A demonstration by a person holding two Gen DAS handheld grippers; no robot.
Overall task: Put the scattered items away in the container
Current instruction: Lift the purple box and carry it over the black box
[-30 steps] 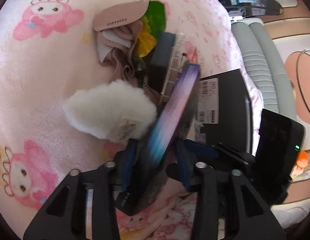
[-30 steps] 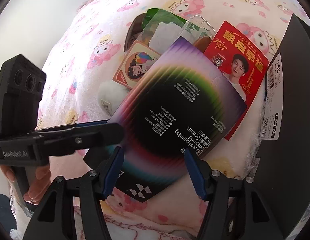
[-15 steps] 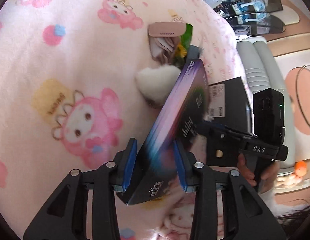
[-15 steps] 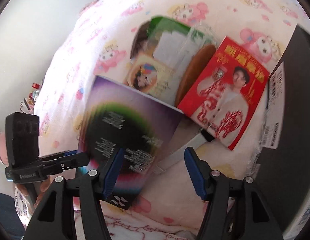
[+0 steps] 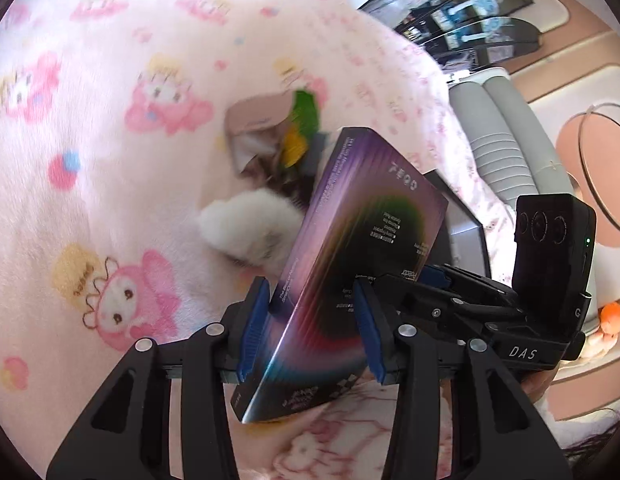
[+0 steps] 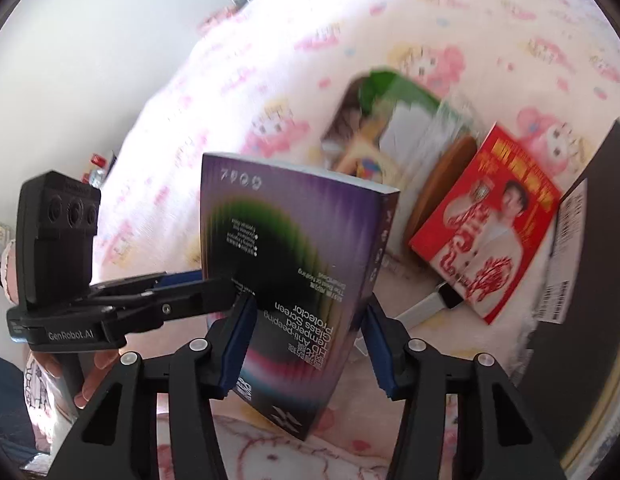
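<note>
The left tool (image 5: 310, 328) clamps the purple box (image 5: 350, 280), held tilted above the blanket (image 5: 110, 160); the right tool (image 6: 306, 336) stands open around it.

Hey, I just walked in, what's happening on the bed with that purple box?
A person with a handheld gripper in each hand is tidying clutter on a pink blanket. The left gripper is clamped on the purple box, holding it up on edge above the blanket. The right gripper sits open around the same box. A red card, a white fluffy thing and other bits lie on the blanket, beside a black container.
</note>
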